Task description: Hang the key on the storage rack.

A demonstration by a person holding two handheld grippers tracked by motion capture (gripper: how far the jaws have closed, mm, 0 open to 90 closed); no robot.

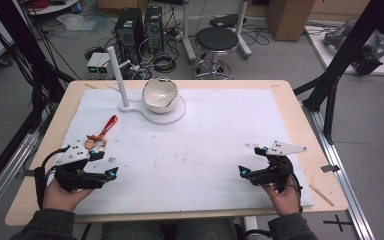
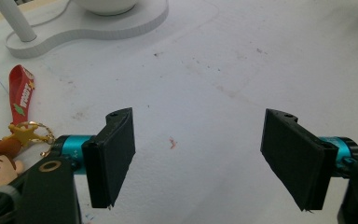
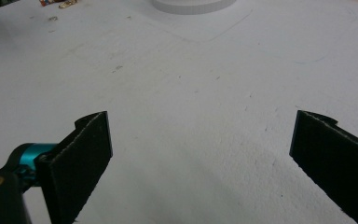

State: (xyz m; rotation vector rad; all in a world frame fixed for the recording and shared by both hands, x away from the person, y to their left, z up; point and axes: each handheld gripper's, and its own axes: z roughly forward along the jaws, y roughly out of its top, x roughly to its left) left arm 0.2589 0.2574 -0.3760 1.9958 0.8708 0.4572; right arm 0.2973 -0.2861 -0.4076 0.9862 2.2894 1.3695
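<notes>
Currently idle: left gripper (image 1: 102,165) rested low at the white mat's (image 1: 220,130) near-left corner, jaws spread wide, gripping nothing. Cowboy-figure keychain (image 1: 100,134) with red strap lay flat on the mat just beside its outer jaw, not touching. Right gripper (image 1: 252,161) sat at near-right, equally wide open, empty. White bowl (image 1: 159,95) stood on its stand at far centre.

grey floor (image 1: 280,55), black stool (image 1: 216,39)
</notes>
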